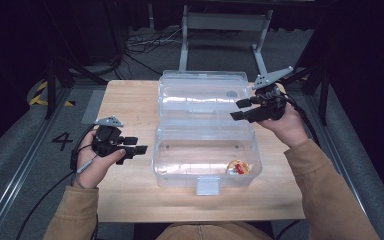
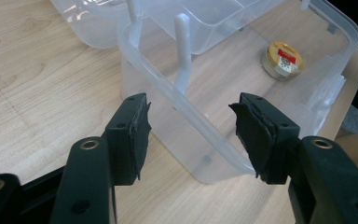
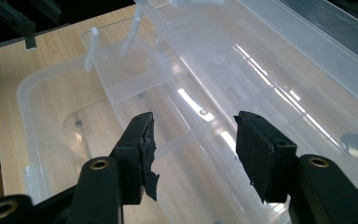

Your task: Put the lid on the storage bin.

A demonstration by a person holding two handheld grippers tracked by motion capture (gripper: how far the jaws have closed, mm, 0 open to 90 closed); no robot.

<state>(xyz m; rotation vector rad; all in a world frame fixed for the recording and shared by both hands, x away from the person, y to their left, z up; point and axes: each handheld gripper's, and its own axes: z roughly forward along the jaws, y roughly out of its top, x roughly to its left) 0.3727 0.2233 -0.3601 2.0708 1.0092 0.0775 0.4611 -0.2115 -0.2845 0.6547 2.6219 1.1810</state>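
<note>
Small round tin (image 2: 283,59) in clear box (image 2: 205,140) — red-gold label, writing unreadable.

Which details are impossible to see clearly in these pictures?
- Label on the small round tin: too small in the left gripper view, blurred by the box wall in the high view.
- Dark round thing in the tray: hazy behind plastic, right gripper view.
- Clear box latch: too small, high view.
</note>
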